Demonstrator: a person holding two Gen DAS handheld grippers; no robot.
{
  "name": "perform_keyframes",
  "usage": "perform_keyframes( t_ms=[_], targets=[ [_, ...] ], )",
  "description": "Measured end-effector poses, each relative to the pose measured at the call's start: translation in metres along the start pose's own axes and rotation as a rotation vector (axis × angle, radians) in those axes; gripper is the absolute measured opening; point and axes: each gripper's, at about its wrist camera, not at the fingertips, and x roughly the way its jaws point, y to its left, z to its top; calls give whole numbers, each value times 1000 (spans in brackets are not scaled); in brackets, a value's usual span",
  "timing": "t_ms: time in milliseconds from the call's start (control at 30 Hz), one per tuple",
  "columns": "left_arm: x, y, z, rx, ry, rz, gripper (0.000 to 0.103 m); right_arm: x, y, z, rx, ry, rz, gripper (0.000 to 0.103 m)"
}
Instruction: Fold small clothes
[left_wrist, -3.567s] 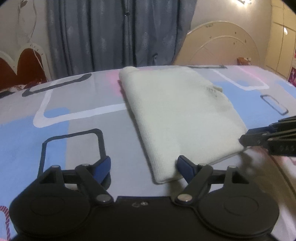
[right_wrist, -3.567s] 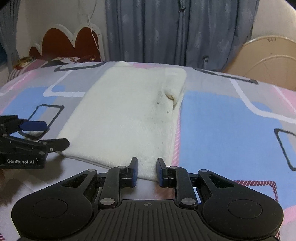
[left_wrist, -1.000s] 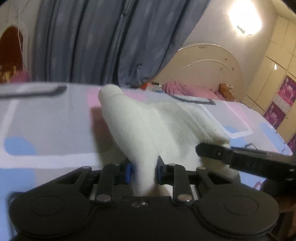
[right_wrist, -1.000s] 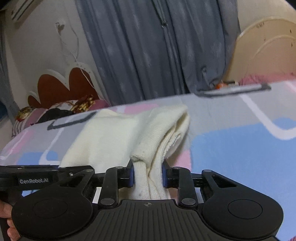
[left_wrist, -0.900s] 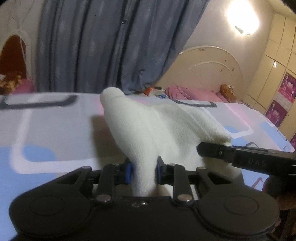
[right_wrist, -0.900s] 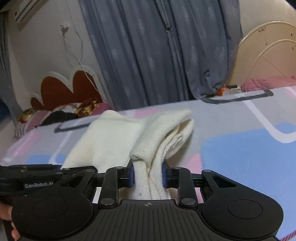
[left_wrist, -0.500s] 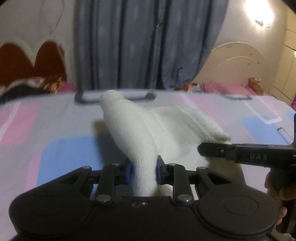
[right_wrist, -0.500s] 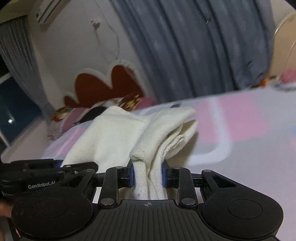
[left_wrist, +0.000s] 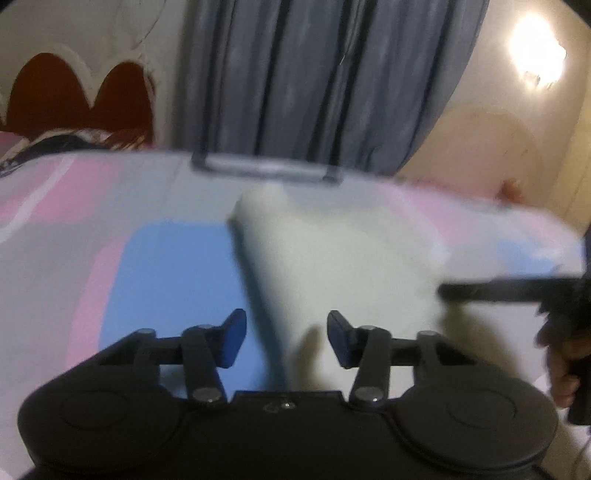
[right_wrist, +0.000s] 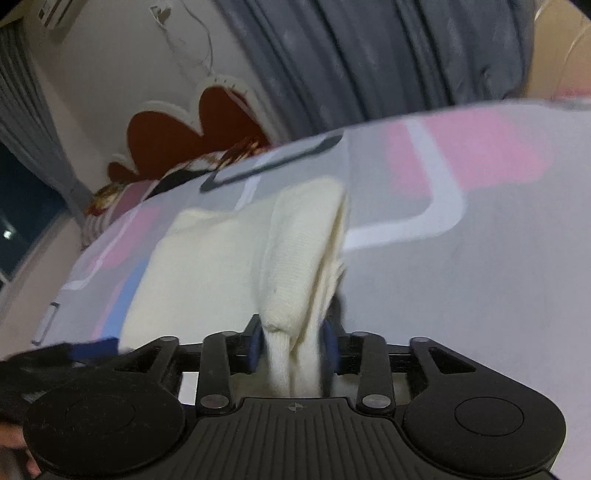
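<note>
A folded cream knit garment (left_wrist: 332, 266) lies on the patterned bedsheet (left_wrist: 110, 258). In the blurred left wrist view my left gripper (left_wrist: 287, 334) is open, its blue pads on either side of the garment's near corner without holding it. My right gripper (left_wrist: 491, 290) shows there as a dark bar at the garment's right edge. In the right wrist view the right gripper (right_wrist: 293, 345) is shut on the garment's (right_wrist: 295, 266) near corner, which bunches up between the pads. The left gripper (right_wrist: 74, 352) shows at the lower left, at the garment's left edge.
The sheet (right_wrist: 480, 258) has pink, blue and grey blocks. Grey curtains (left_wrist: 314, 81) hang behind the bed. A red scalloped headboard (right_wrist: 184, 136) with pillows stands at the far left. A cream arched headboard (left_wrist: 491, 147) is at the back right.
Both grippers carried the pinched garment across the bed and lowered it. My left gripper has now opened and let go of its corner. The right stays shut on its corner.
</note>
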Motion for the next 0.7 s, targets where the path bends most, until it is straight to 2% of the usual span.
perform_keyframes(
  t_ms=[33,100,167,200,233,267,300,333,400,500,567,633,700],
  targets=[
    [-2,-1,2,-7,-14,-35,29,-7,5,0,-24,-2,-24,37],
    [4,-13,6,13,-7,-62,27,-22,28,-1,-124,-39,-46,32],
    [11,-27,3,33,18,-78,28,-22,52,-4,-218,-39,-38,25],
    [19,-34,1,43,48,-80,28,-17,63,-8,-265,-28,-40,25],
    [27,-40,-2,47,92,-77,31,-9,68,-13,-307,2,-60,25],
    [37,-43,-7,34,156,-92,33,3,69,-19,-343,54,-107,25],
    [42,-46,-12,17,182,-118,33,16,66,-26,-383,107,-178,25],
    [42,-51,-15,15,168,-108,34,22,59,-30,-379,124,-174,26],
    [32,-60,-17,35,147,-79,34,16,51,-23,-288,138,-156,29],
    [14,-60,-23,22,111,-74,34,-19,70,-26,-351,53,-154,28],
    [-1,-67,-35,36,102,-57,35,-40,78,-37,-358,31,-123,27],
    [-9,-69,-48,22,130,-59,37,-49,89,-54,-388,54,-93,27],
    [-9,-69,-54,11,147,-44,37,-45,94,-80,-426,107,-125,27]
  ],
)
